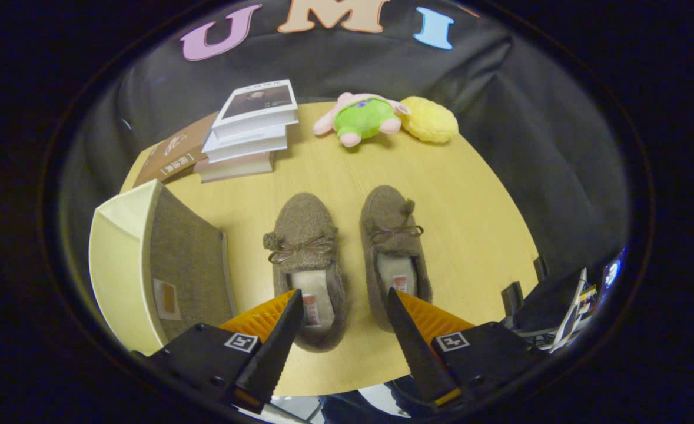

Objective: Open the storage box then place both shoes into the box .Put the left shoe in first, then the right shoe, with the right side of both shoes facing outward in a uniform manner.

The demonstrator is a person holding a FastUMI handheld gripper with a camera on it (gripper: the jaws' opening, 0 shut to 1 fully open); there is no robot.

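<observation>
wooden table (470,194), black cloth wall (535,118)

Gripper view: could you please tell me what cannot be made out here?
- Storage box: its near end is cut off behind the left finger of the hand-held gripper, which hangs open over the shoes.
- Left shoe: heel partly covered by that finger.
- Right shoe: heel partly behind the right finger.
- Book: partly under the stack.

The two shoes (305,259) (394,247) look like fuzzy, matt fleece with thin cord bows. The desk (470,224) is smooth pale wood grain, and the storage box (188,259) has a coarse woven cloth face. The books (252,126) are paper; the toys (361,118) are soft plush.
</observation>
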